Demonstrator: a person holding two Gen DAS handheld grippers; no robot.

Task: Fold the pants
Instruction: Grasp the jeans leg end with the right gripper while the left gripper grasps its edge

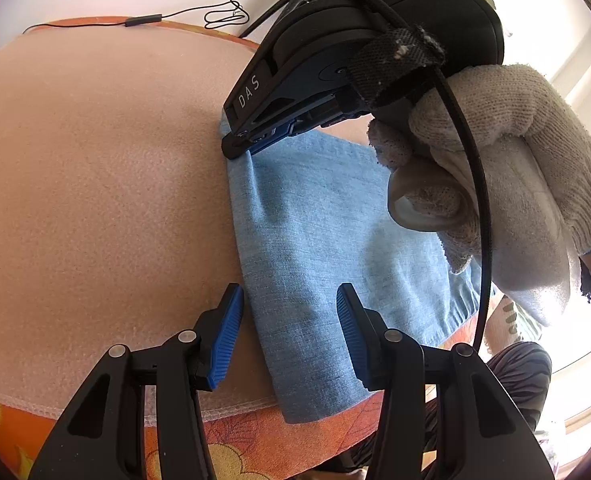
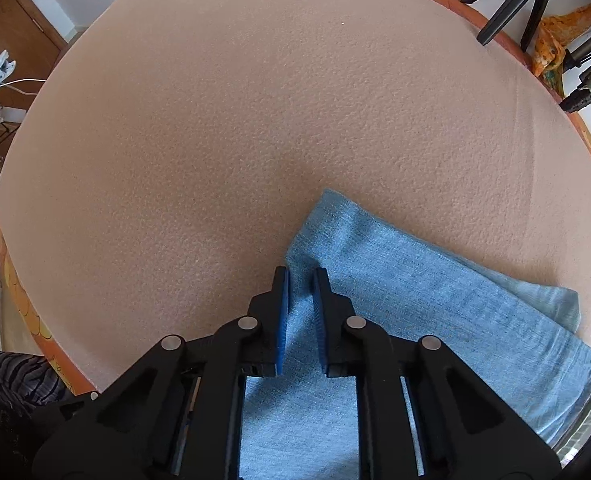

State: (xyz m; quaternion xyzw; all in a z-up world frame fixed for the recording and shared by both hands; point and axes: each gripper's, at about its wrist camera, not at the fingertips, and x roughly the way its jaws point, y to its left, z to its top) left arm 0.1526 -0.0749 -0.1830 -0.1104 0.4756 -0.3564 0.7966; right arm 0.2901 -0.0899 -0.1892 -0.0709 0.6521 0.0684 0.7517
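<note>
On the peach foam mat (image 2: 255,112), your blue denim pants (image 1: 319,248) lie already doubled into a long band, running from the near edge of the table toward its middle. Your right gripper (image 2: 300,280) points almost straight down at the band's far left corner, its jaws drawn narrow with a ridge of denim pinched between the blue pads (image 2: 282,320); the left wrist view shows its tip pressed into that same corner. Your left gripper (image 1: 289,328) hovers part open over the near left edge, one pad over the mat and the other over the cloth, holding nothing. I'd judge the step in hand is to take both left corners and carry them across for the next fold. Before you lift, check that the right pinch has caught every layer, not only the top one. Bring the left jaws down astride the edge and close them firmly, then raise both ends together so the fold stays square.
</note>
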